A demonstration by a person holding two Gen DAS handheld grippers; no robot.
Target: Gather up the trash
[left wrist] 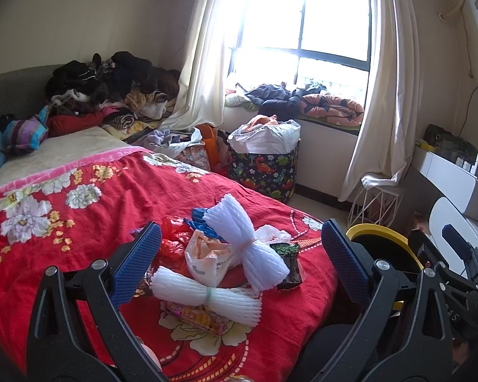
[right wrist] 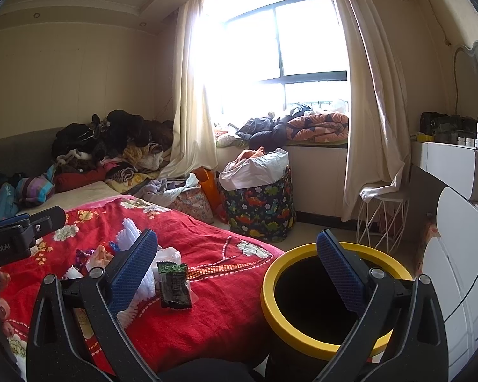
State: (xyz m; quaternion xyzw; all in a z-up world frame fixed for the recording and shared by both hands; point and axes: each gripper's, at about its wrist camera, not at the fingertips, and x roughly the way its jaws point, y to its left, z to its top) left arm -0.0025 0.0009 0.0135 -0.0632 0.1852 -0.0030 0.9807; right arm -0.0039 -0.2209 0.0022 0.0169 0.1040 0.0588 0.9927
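Note:
Trash lies in a pile on the red flowered bedspread (left wrist: 79, 222): two tied bundles of white foam netting (left wrist: 242, 248) (left wrist: 204, 299), a white plastic bag (left wrist: 207, 254), a red bag (left wrist: 172, 238), a blue scrap (left wrist: 200, 219), a dark green wrapper (left wrist: 288, 264) (right wrist: 173, 283) and a colourful snack packet (left wrist: 200, 315). My left gripper (left wrist: 239, 261) is open and empty, just above the pile. My right gripper (right wrist: 239, 270) is open and empty, between the bed edge and the black bin with a yellow rim (right wrist: 306, 328), which also shows in the left wrist view (left wrist: 382, 235).
Clothes are heaped at the bed's head (left wrist: 105, 92) and on the window sill (left wrist: 302, 102). A dinosaur-print hamper (left wrist: 264, 165) with a white bag stands by the window. A white wire stool (right wrist: 382, 219) and white dresser (right wrist: 455, 254) are on the right.

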